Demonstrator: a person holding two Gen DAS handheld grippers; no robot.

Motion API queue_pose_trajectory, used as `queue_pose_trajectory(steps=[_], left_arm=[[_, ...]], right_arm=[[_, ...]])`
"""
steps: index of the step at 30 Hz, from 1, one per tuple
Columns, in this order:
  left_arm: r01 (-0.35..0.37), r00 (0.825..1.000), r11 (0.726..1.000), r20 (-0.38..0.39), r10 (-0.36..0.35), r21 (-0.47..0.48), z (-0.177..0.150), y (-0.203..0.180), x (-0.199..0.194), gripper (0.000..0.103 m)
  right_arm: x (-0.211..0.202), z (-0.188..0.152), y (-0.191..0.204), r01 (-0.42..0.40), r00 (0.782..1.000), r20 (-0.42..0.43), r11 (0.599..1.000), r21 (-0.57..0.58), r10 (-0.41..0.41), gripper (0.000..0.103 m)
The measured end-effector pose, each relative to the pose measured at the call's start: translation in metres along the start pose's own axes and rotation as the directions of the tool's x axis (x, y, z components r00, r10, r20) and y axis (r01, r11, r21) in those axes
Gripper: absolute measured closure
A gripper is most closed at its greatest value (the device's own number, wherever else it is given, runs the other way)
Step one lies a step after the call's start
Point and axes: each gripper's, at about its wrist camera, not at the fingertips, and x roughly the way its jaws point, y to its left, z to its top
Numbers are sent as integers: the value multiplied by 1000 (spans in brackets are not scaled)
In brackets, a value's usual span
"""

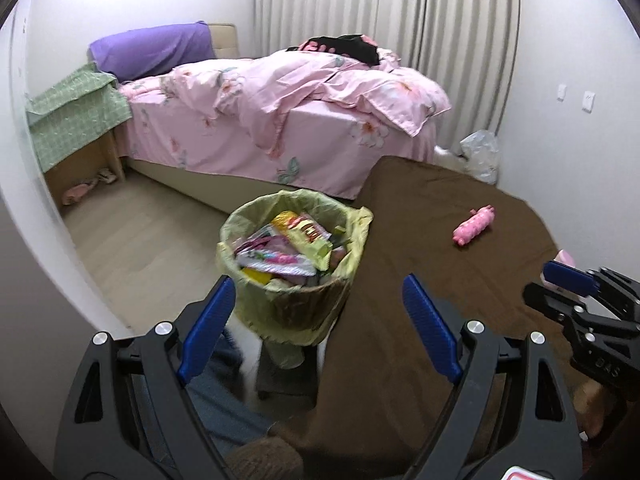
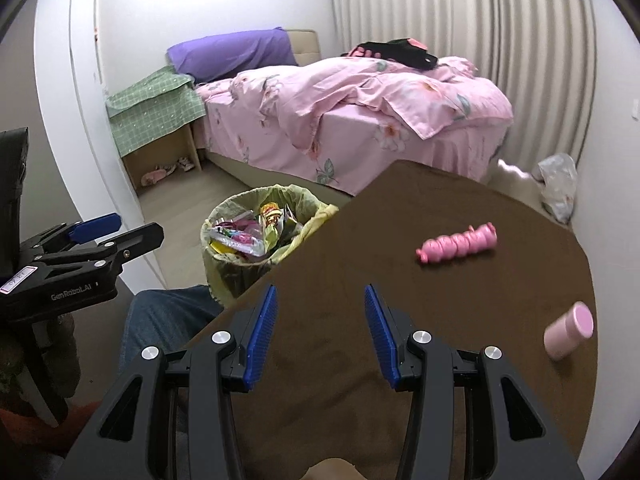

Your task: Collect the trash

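Observation:
A waste bin (image 1: 288,304) lined with a yellow-green bag stands on the floor against the left edge of the brown-clothed table (image 1: 420,320). It is heaped with colourful wrappers. My left gripper (image 1: 316,284) hangs above and in front of the bin, open wide, nothing between its blue pads. On the cloth lies a pink knobbly packet (image 2: 458,244), and a pink bottle (image 2: 568,330) lies on its side near the right edge. My right gripper (image 2: 320,292) is open over the table (image 2: 400,320), short of the packet and holding nothing. Each wrist view shows the other gripper, the right (image 1: 552,286) and the left (image 2: 132,226), and the bin (image 2: 228,276).
A bed (image 1: 280,120) with a pink duvet and a purple pillow fills the back. A nightstand under a green cloth (image 1: 76,116) stands to its left. A crumpled plastic bag (image 1: 482,156) lies on the floor by the curtain. A person's jeans-clad leg (image 2: 160,320) is beside the bin.

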Motion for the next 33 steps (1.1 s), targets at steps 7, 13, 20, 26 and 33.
queue_pose_trajectory(steps=[7,13,20,26,33], left_arm=[[-25,999,1000,-23,25,1,-8,3,-12,22],[-31,999,999,-27,30,-12,-9,10,-16,22],[-26,999,1000,-37,26,-17,-10,9,-13,22],[-24,999,1000,-36,23,-14,-10,8,-13,22],[-23,999,1000,-39,22,-14,-10,7,-13,22]], right_arm=[[-7,-8,13,11,1000,-6,1000,1,-11,60],[-8,-7,17,7,1000,-5,1000,0,-7,60],[-6,-6,19,3,1000,-7,1000,6,-3,60],[-5,-5,19,3,1000,-7,1000,8,-3,60],[-4,-7,17,0,1000,-12,1000,11,0,60]])
